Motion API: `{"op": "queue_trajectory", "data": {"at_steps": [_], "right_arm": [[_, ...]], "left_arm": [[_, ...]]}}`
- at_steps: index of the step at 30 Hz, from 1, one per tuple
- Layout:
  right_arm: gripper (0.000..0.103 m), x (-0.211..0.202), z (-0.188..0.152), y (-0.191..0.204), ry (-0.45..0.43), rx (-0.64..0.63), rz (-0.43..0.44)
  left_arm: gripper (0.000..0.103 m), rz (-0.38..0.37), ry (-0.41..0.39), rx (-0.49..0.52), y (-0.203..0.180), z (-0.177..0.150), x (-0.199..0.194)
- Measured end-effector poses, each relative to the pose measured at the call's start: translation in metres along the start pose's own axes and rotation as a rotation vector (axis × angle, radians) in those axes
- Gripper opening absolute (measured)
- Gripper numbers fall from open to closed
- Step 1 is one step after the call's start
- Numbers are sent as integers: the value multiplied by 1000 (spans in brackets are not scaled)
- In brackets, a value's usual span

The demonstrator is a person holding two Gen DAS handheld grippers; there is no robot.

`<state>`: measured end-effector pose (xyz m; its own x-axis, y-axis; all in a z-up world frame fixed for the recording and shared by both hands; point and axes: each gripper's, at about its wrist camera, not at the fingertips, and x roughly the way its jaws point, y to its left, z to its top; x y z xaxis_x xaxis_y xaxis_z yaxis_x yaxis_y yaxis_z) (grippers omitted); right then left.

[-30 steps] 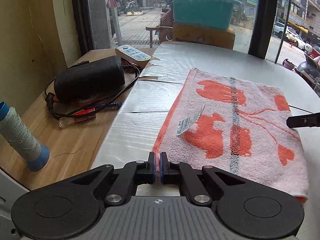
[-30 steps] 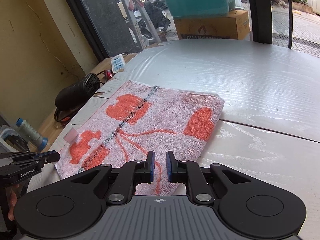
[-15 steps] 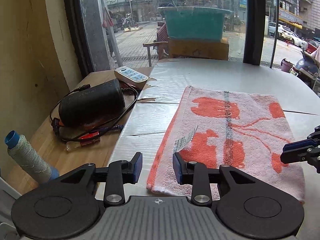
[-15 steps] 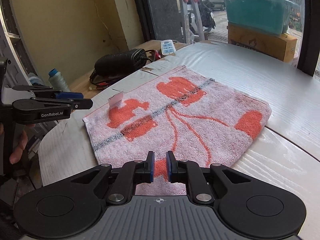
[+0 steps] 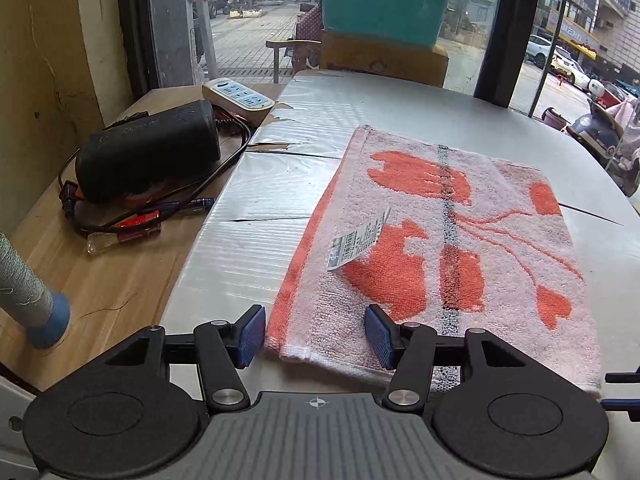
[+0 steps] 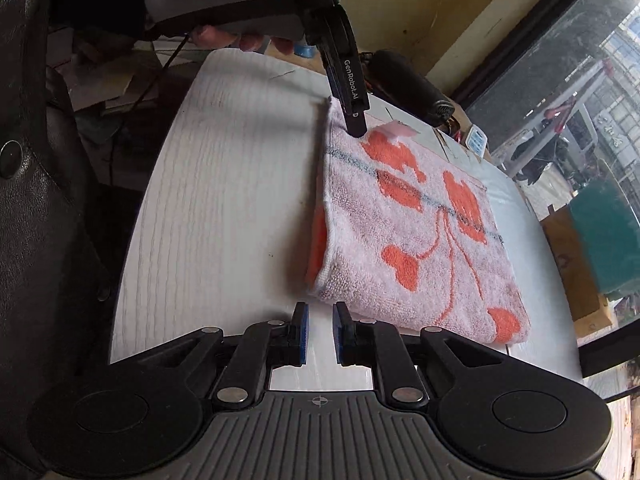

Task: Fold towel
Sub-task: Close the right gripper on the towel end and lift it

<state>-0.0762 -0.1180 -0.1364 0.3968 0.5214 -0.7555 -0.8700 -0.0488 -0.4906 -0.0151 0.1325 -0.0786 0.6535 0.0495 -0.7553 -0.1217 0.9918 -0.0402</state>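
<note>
Left tongs (image 5: pixel 314 334) wide, straddling towel (image 5: pixel 440 240) corner at 6 o'clock; right tongs (image 6: pixel 319 334) narrow, empty. Pinch both layers.

Left hand-held gripper (image 5: pixel 315 334): jaws spread wide, nothing between the blue pads (image 5: pixel 251 336). In the right wrist view it angles steeply downward, the person's hand (image 6: pixel 240 38) wrapped around its grip. Right hand-held gripper (image 6: pixel 319 334): jaws parted by a narrow gap, holding nothing.

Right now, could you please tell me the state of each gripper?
Left gripper: open wide, straddling the near corner of the towel, holding nothing.
Right gripper: slightly open, empty, beside the towel.
</note>
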Motion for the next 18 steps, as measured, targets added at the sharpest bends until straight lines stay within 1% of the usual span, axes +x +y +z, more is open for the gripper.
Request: {"op": "queue_trajectory", "data": {"at_steps": [2, 5, 10, 15, 18], "right_arm": [[14, 3, 0, 6, -11, -78, -6], [14, 6, 1, 10, -23, -161, -7], [14, 16, 0, 16, -26, -278, -62], [14, 21, 2, 11, -11, -259, -62], [13, 23, 4, 7, -7, -216, -61]], "left_arm": [[57, 1, 6, 3, -1, 0, 0], [57, 5, 11, 13, -2, 1, -1], [57, 12, 12, 28, -5, 1, -2], [59, 6, 21, 31, -4, 2, -2], [59, 4, 27, 32, -4, 2, -2]]}}
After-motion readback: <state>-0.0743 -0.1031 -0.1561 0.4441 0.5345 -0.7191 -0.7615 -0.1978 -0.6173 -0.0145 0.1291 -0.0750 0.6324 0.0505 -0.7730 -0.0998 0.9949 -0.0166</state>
